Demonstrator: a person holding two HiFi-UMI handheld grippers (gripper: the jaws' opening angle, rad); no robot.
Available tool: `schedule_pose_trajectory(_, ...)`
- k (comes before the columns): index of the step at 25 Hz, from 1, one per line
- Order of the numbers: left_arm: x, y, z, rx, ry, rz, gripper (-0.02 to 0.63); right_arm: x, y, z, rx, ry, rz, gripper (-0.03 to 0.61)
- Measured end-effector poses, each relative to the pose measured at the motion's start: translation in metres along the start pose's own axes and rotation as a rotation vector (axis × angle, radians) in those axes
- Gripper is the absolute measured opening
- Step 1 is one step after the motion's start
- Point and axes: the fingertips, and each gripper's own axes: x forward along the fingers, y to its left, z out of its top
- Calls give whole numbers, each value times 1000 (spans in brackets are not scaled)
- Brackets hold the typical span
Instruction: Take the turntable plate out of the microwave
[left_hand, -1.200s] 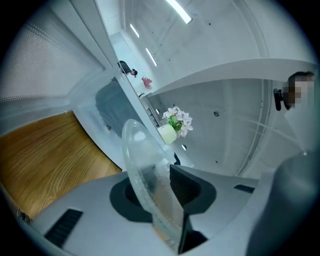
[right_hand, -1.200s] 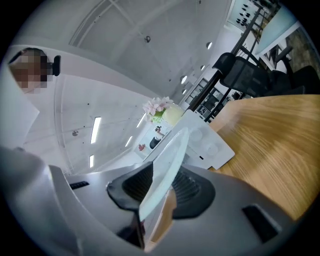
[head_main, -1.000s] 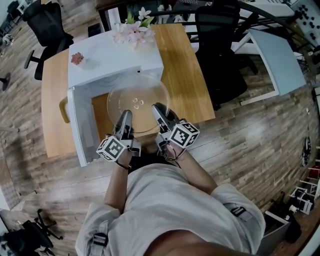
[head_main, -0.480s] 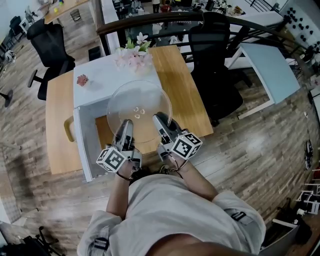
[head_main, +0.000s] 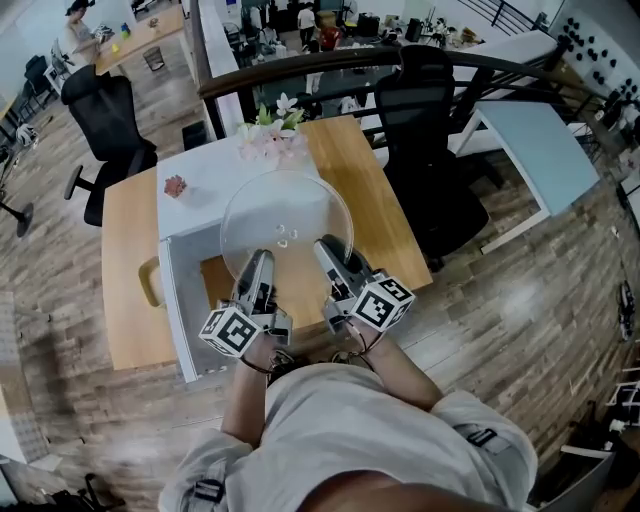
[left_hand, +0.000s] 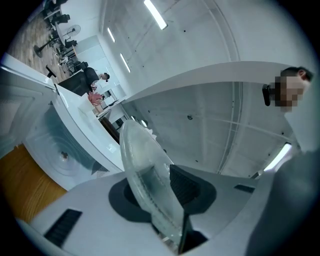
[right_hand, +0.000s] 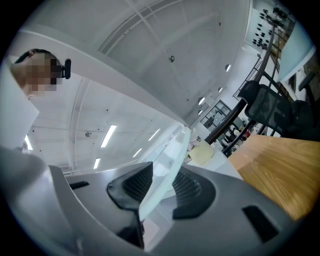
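Turntable plate (head_main: 287, 215), one, between two grippers (head_main: 259, 264) (head_main: 328, 250)

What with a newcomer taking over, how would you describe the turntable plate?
On the wooden table stands a white microwave. Above it, the left gripper and right gripper pinch the turntable plate by its near rim. It alone is a round, clear glass disc.

The left gripper (head_main: 261, 257) and right gripper (head_main: 328, 245) have risen together, carrying the plate (head_main: 290, 205) up from the mouth of the microwave (head_main: 200, 195). The glass now overlaps more of the white top, its far rim showing close to the flowers (head_main: 270, 135).
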Motion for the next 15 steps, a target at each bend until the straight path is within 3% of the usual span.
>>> schedule_pose_trajectory(15, 1, -9, 2, 19, 5, -19, 115, -3, 5, 8, -19, -11, -2, 121)
